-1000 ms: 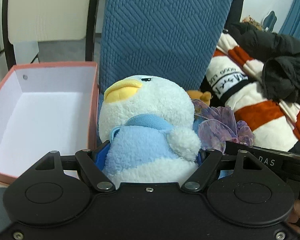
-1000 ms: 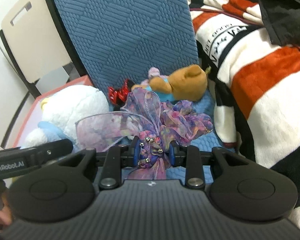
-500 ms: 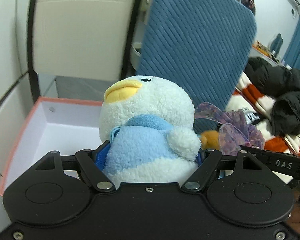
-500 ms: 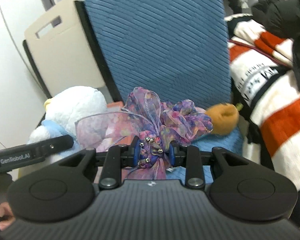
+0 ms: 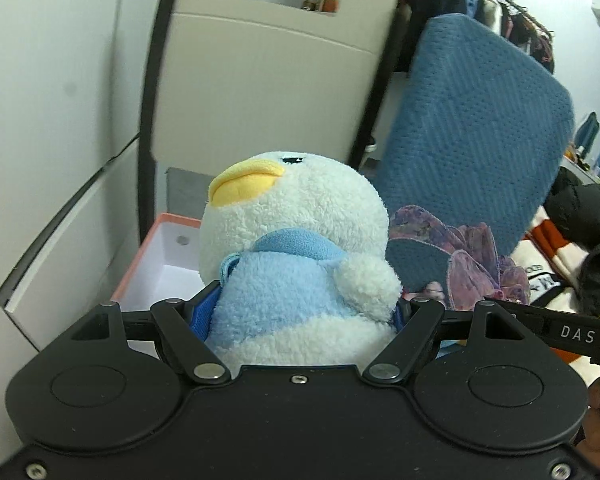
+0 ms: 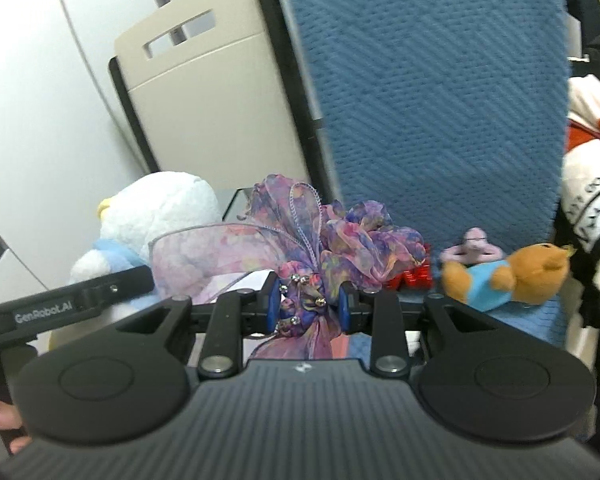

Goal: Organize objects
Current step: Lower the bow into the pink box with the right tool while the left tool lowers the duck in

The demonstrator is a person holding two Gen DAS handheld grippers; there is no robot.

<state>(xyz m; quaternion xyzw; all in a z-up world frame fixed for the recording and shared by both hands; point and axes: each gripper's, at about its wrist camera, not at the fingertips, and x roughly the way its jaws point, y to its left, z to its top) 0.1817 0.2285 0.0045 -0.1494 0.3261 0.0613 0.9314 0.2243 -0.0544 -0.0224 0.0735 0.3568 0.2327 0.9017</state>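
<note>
My left gripper (image 5: 304, 314) is shut on a white and light-blue plush penguin (image 5: 296, 248) with a yellow beak, held up in the air. Below and left of it stands an open pink box (image 5: 168, 248) with a white inside. My right gripper (image 6: 310, 306) is shut on a purple gauze hair bow (image 6: 320, 240) with small studs, also lifted. The penguin (image 6: 148, 216) shows at the left in the right wrist view, and the bow (image 5: 460, 256) at the right in the left wrist view.
A blue chair back (image 6: 428, 92) rises behind. On its seat lie a brown bear toy in a blue shirt (image 6: 508, 276), a small pink toy (image 6: 474, 246) and a red bow (image 6: 414, 276). A beige folding chair (image 5: 260, 80) stands at the left. A striped blanket (image 6: 588, 184) lies at the right.
Both grippers have risen and tilted up with their toys. The box and the seat have dropped lower in view, and the chair backs now fill the background.
</note>
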